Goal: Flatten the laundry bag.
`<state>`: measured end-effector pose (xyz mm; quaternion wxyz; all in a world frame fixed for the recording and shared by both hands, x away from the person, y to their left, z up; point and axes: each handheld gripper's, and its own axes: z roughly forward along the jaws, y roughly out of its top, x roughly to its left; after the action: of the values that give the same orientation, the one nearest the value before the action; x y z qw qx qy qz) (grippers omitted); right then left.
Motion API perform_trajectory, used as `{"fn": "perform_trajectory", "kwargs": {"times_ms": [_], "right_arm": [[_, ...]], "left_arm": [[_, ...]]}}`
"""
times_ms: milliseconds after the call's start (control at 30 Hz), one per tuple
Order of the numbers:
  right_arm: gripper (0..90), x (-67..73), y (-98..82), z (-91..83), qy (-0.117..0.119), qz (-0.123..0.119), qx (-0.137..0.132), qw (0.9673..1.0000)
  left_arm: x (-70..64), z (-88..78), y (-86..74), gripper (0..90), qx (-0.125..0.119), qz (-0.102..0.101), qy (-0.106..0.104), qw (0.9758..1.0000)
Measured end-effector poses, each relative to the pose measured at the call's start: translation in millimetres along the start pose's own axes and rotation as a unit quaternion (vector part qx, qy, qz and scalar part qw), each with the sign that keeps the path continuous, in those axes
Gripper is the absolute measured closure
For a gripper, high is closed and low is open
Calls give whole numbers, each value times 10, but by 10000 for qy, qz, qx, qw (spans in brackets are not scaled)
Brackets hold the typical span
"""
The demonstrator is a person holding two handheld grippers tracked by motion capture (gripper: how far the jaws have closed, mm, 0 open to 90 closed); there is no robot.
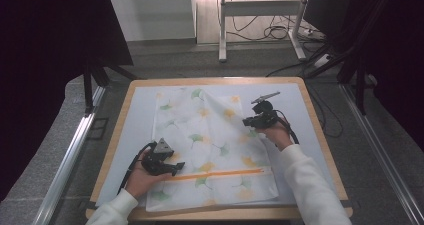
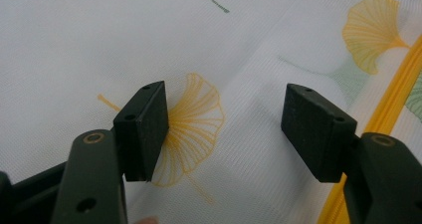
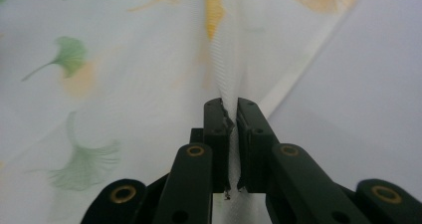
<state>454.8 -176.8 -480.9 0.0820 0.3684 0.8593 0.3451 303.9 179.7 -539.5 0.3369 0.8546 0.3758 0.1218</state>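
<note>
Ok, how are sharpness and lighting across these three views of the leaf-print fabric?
High view: evenly lit table, dark surroundings, white leaf-print fabric cover soft but readable. Left gripper view: left gripper with its black jaws sharp, the yellow leaf between them crisp. Right gripper view: right gripper fairly sharp, jaws pinching a fabric fold, the print beyond blurred.

even soft light, dark edges above, close gripper views slightly blurred.

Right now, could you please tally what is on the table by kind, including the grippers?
Pillowcase, white with a leaf print and an orange zipper: 1
Grippers: 2, the left gripper with jaws open over the fabric, the right gripper shut on a fold of it
Total: 3
</note>
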Motion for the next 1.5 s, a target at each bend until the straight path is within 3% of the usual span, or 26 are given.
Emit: {"fn": "perform_trajectory", "kwargs": {"times_ms": [200, 233, 267, 300, 367, 533, 633, 700, 733, 767, 800, 833, 900, 933, 1000, 1033, 1067, 1100, 1133, 1233, 1333, 1367, 1500], "right_arm": [[849, 540, -53, 37, 377, -663, -121, 9970], [849, 625, -80, 60, 471, -741, -84, 9961], [849, 625, -80, 60, 471, -741, -84, 9961], [849, 789, -146, 111, 601, -946, 7, 9937], [848, 927, -216, 151, 741, -1052, 126, 9916], [829, 1117, -384, 215, 922, -1171, 337, 9883], [755, 1161, -426, 226, 971, -1235, 418, 9867], [612, 1190, -438, 225, 1096, -1244, 511, 9848], [571, 1188, -433, 209, 1168, -1229, 513, 9842], [535, 1132, -405, 127, 1265, -1060, 279, 9859], [535, 1132, -405, 127, 1265, -1060, 279, 9859], [525, 1023, -350, 10, 1202, -853, -9, 9891], [514, 876, -288, -98, 1026, -666, -245, 9922], [514, 876, -288, -98, 1026, -666, -245, 9922], [513, 710, -221, -174, 823, -444, -398, 9948], [506, 525, -159, -208, 598, -145, -528, 9967], [506, 525, -159, -208, 598, -145, -528, 9967], [498, 355, -104, -193, 376, 33, -563, 9977], [495, 270, -82, -172, 268, 131, -555, 9980], [490, 60, -45, -106, 217, 551, -681, 9959], [479, -18, -32, -68, 129, 634, -607, 9961], [473, -56, -24, -78, -84, 677, -666, 9954], [453, -63, 1, -169, -350, 558, -741, 9951]], "left_arm": [[-3, 1, 0, 351, -3, -5, 5, 10000], [-4, 1, -1, 351, -4, -8, 6, 10000], [-4, 1, -1, 351, -4, -8, 6, 10000], [-5, 3, -2, 350, -18, -11, 7, 10000], [-5, 2, -2, 350, -12, -12, 5, 10000], [-3, 1, -1, 348, -4, -8, -2, 10000], [-3, 2, -1, 348, -5, -8, -3, 10000], [-3, 1, -1, 348, -3, -6, -2, 10000], [-4, 1, -2, 348, -2, -7, -5, 10000], [1, -1, -1, 348, 3, 23, -6, 10000], [1, -1, -1, 348, 3, 23, -6, 10000], [-2, -1, -2, 347, 3, -2, -7, 10000], [0, 0, -1, 347, 2, -1, -11, 10000], [0, 0, -1, 346, 2, -1, -11, 10000], [0, 1, -1, 346, 2, -1, -10, 10000], [-1, 1, 0, 346, 0, -3, -7, 10000], [-1, 1, 0, 346, 0, -3, -7, 10000], [-1, 1, 0, 346, 3, -3, -8, 10000], [-1, 1, 0, 346, 3, -3, -8, 10000], [2, 0, 0, 346, 10, 5, -17, 10000], [5, 0, -1, 346, 6, 7, -24, 10000], [7, 0, -1, 346, 3, 10, -29, 10000], [8, -1, -1, 346, 3, 12, -36, 10000]]}}
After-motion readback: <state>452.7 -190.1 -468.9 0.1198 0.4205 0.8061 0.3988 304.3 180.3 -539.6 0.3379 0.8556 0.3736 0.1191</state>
